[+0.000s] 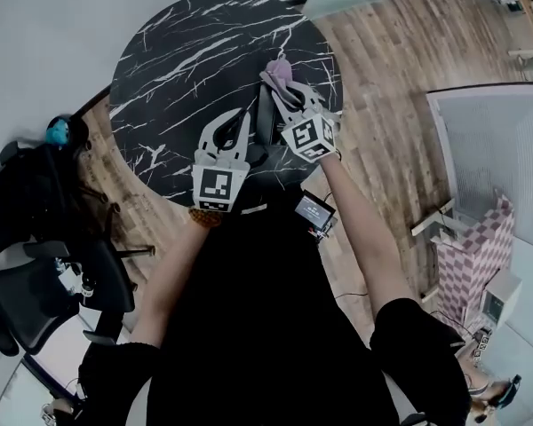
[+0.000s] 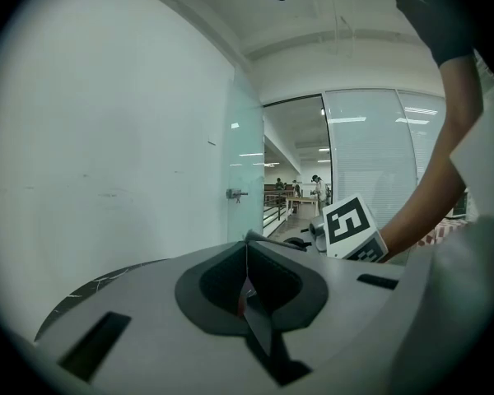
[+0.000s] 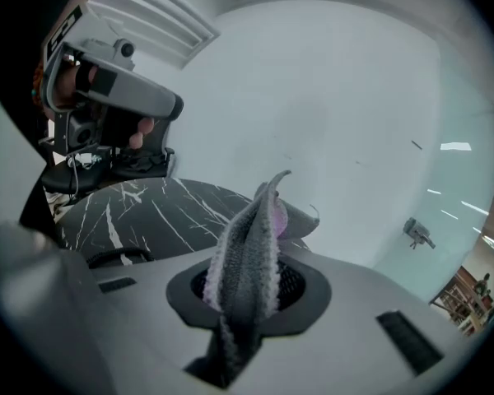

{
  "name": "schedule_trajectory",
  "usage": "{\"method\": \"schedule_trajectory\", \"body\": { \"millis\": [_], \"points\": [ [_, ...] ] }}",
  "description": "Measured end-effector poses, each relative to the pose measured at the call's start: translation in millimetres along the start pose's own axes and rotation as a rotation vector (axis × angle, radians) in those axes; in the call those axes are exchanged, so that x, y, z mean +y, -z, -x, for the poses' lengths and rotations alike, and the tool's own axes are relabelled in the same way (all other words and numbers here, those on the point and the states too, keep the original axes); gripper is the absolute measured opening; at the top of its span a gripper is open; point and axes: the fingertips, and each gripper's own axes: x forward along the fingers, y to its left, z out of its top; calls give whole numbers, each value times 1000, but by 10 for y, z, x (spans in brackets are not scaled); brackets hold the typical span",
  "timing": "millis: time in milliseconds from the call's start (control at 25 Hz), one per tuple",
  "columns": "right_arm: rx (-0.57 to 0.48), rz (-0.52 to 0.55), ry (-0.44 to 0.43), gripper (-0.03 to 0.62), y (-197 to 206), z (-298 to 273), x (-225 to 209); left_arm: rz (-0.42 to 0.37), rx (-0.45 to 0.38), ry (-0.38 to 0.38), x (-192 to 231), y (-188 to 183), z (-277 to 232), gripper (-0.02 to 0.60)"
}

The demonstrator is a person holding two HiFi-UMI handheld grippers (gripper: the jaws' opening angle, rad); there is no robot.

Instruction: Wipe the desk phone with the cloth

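Clamped tight on a fuzzy grey-and-pink cloth (image 3: 245, 245) in the right gripper (image 3: 249, 290), over the far right of the round black white-veined marble table (image 1: 178, 51). Pinched together at the left gripper (image 2: 245, 280), just left of the dark desk phone (image 1: 265, 124).

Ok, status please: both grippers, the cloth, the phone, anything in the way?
Left gripper shut. Right gripper shut on cloth, over marble table. Phone likely the dark shape between grippers; contact unclear. Nothing blocking seen.

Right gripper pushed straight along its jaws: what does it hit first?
Likely nothing near: the right gripper, shut on the cloth, points over the table at the white wall. Depth is unclear.
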Motion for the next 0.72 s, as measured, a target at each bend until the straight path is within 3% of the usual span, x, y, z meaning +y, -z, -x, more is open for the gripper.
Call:
{"method": "schedule_trajectory", "body": {
  "millis": [240, 720],
  "points": [
    [85, 79, -85, 69, 279, -245, 200, 2, 20, 15, -48, 89, -39, 17],
    [187, 18, -220, 69, 565, -415, 433, -6, 47, 30, -136, 128, -1, 17]
  ]
}}
